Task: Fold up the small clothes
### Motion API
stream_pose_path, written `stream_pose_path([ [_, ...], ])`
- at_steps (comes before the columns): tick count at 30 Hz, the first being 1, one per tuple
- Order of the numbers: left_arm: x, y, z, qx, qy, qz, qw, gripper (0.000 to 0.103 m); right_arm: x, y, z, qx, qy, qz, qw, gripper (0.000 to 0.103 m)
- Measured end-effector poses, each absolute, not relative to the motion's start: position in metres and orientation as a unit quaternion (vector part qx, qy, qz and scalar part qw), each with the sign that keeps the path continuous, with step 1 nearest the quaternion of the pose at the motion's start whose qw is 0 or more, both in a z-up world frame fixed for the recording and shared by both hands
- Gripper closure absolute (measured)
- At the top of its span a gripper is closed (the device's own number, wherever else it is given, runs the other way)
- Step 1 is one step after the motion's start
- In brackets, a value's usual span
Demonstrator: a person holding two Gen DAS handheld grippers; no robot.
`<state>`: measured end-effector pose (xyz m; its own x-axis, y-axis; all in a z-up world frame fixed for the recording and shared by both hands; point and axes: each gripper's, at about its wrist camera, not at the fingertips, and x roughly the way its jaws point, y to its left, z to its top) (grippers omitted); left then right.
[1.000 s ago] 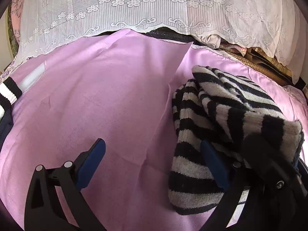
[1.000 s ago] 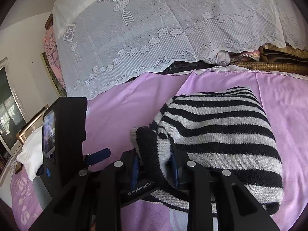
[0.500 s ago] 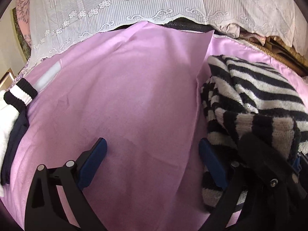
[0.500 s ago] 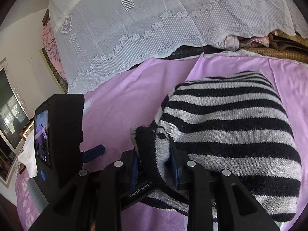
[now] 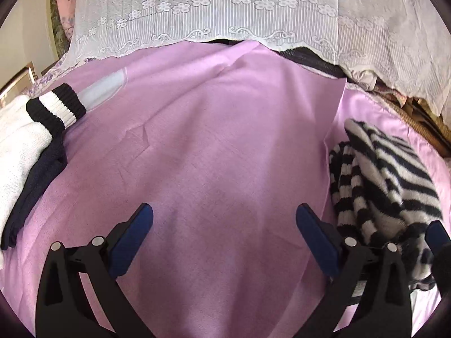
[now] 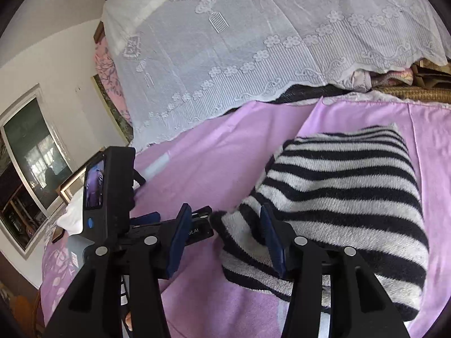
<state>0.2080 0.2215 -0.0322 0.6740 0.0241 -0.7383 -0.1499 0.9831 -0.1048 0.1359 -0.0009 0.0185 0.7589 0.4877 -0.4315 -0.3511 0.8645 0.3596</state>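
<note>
one striped sweater (image 6: 346,197), folded, lies on the pink sheet (image 5: 211,155). right gripper (image 6: 225,242) jaws parted around its corner; left gripper (image 5: 224,236) jaws wide, empty. dark garment (image 5: 36,186) apparently left unfolded.

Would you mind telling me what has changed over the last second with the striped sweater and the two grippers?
The right gripper, shut on the striped sweater a second ago, has opened and let it go; the folded sweater lies on the purple cloth. The left gripper has swung left, toward the white and navy garment. It stays open and empty.
</note>
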Motion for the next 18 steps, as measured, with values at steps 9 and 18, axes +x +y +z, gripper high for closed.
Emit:
stream_pose_path([
  [9, 0.193, 0.159, 0.015, -0.045, 0.351, -0.017, 0.935, 0.004, 0.138, -0.067, 0.014, 0.098, 0.268, 0.095, 0.954, 0.060],
  [18, 0.202, 0.140, -0.036, 0.004, 0.397, 0.009, 0.918, 0.004, 0.127, -0.059, -0.025, 0.005, 0.322, 0.081, 0.943, 0.055],
])
